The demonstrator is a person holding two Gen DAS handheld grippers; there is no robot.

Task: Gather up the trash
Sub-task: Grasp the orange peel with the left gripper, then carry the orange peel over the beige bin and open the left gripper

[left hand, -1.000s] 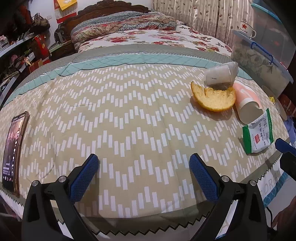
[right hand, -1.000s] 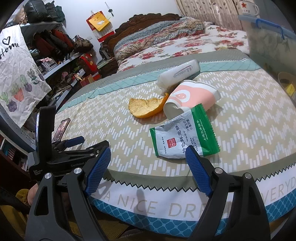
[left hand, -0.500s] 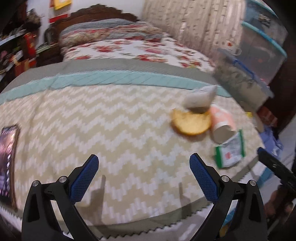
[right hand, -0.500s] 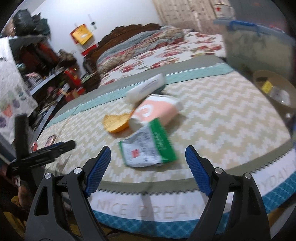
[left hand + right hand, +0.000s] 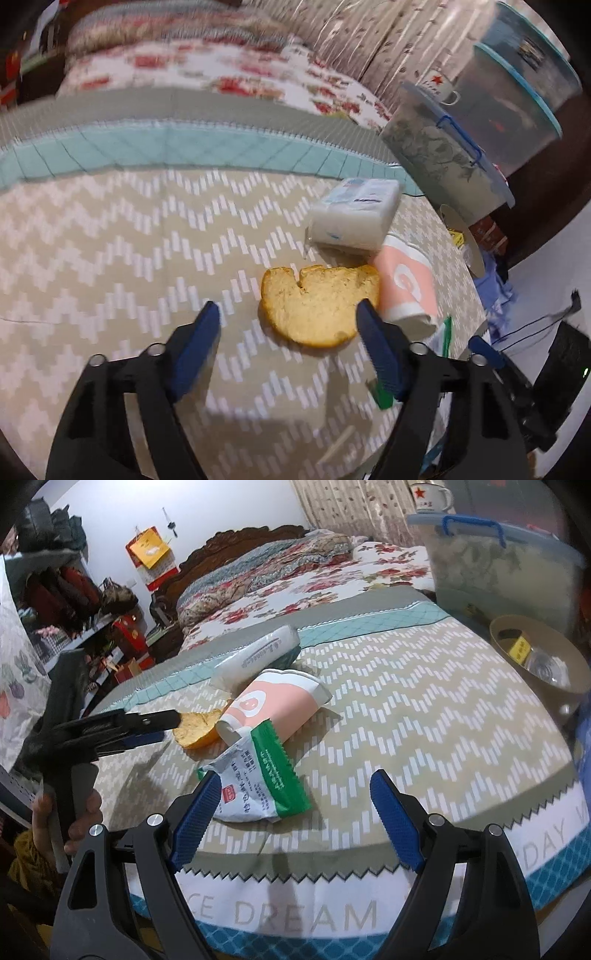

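Bedroom clutter fills the edges of both views, and the zigzag bedspread [image 5: 110, 258] takes the middle. Since a second ago the left gripper [image 5: 286, 317] has swung across the cover: the trash that sat at the far right of its view is now in the lower centre. Its jaws have just been closing, yet they stand apart, with the orange peel [image 5: 319, 304] between them; the right pad looks just at the peel's edge, but I cannot tell if it touches. Nothing is clamped.

Just right of the peel lies the pink paper cup [image 5: 406, 291] on its side, and above both the white tissue pack [image 5: 354, 214]. In the right wrist view the right gripper [image 5: 291, 801] hangs wide open in the lower centre, with the green-and-white wrapper [image 5: 258, 779] partly between its jaws, unheld. A paper bowl [image 5: 535, 653] stands at the right edge.

I judge the collecting is only starting: all four pieces lie on the bed, and the peel seems the first target.
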